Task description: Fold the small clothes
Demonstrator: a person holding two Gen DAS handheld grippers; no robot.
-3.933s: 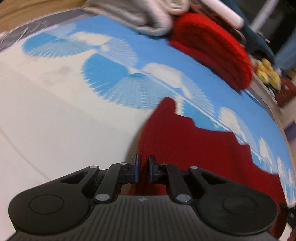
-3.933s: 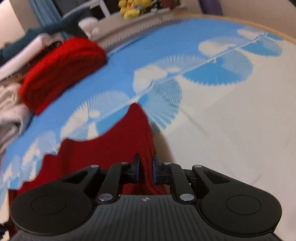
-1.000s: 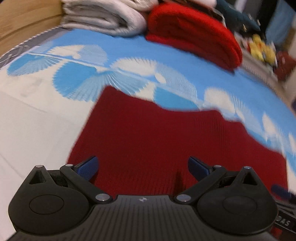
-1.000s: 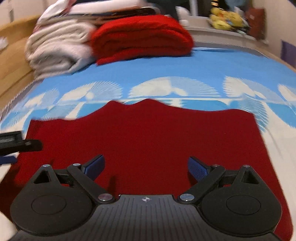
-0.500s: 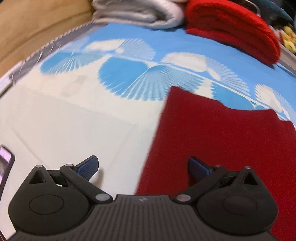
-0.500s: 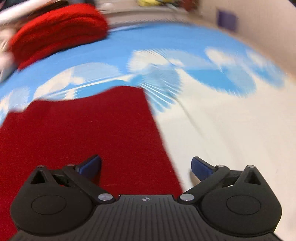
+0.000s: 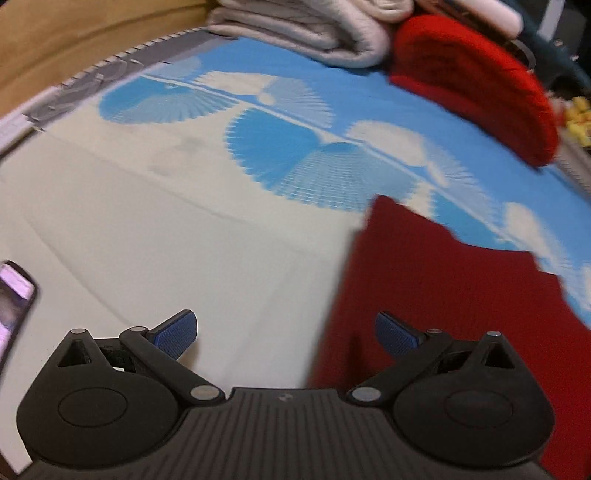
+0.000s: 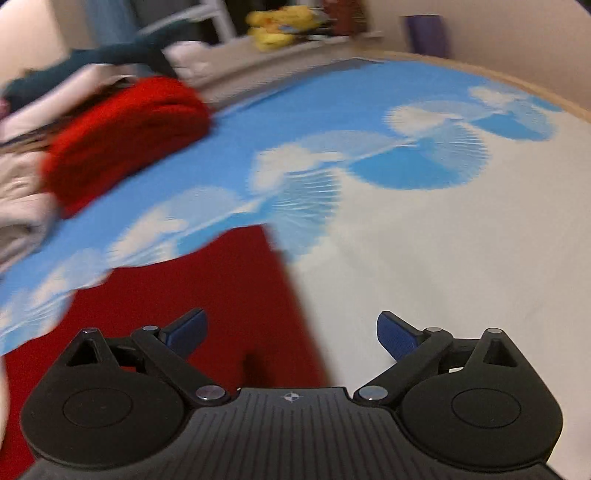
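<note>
Fingers wide apart on both tools: our left gripper [image 7: 286, 334] and right gripper [image 8: 291, 330] hold nothing. Each straddles one side edge of the dark red garment [image 7: 461, 295], which lies flat on the blue-and-white patterned sheet [image 7: 184, 221]. We judge this placement lines each tool up on an edge to pinch for the next fold. Farther back, a folded bright red knit [image 8: 125, 133] sits beside grey folded cloth [image 7: 314, 33], likely finished pieces.
</note>
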